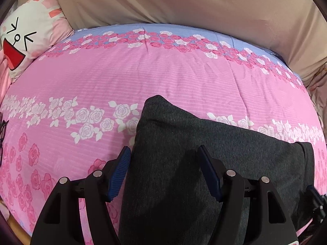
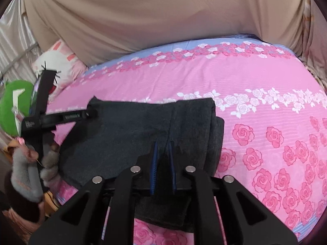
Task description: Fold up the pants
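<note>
Dark grey pants (image 2: 143,126) folded into a layered bundle near the bed's (image 1: 163,77) front edge, on the pink rose-print cover. Right gripper (image 2: 162,167) clenched on a fold of the cloth. Left gripper (image 1: 163,173) spread wide, released, above the bundle's left side.

Both grippers are black plastic. The left gripper (image 1: 164,175) and right gripper (image 2: 162,168) each carry ribbed blue pads (image 1: 119,175) and round silver screws (image 1: 97,173) on angular linkage arms with triangular cut-outs. In the right view the left gripper (image 2: 61,118) shows small white lettering, too blurred to read.
</note>
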A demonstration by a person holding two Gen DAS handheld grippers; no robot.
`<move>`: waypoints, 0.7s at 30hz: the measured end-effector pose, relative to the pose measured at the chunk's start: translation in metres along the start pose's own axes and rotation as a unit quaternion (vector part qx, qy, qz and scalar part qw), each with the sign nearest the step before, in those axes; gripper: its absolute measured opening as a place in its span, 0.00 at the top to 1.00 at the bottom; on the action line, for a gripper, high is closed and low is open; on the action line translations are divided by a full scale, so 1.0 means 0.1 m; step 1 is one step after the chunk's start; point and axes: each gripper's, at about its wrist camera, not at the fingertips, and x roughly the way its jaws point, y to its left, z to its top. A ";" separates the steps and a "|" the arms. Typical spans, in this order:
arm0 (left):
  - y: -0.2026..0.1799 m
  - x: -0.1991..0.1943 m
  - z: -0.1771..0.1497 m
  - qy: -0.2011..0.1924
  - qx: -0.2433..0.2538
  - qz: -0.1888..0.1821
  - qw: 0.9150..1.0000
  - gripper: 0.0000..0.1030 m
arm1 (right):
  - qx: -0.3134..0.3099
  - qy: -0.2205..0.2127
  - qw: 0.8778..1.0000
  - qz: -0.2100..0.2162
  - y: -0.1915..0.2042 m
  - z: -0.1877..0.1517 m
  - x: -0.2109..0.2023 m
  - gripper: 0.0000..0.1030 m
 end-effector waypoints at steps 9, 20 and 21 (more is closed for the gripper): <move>0.02 -0.05 -0.09 0.003 0.002 -0.001 1.000 0.36 | 0.028 -0.011 0.999 0.017 -0.06 -0.07 -0.17 0.91; 0.37 -0.39 -0.81 0.037 0.023 -0.103 0.994 0.16 | 0.064 0.010 0.998 0.021 -0.40 -0.33 -0.36 0.32; 0.44 -0.39 -0.87 0.038 0.014 -0.117 0.992 0.16 | 0.072 0.017 0.997 0.033 -0.42 -0.36 -0.34 0.30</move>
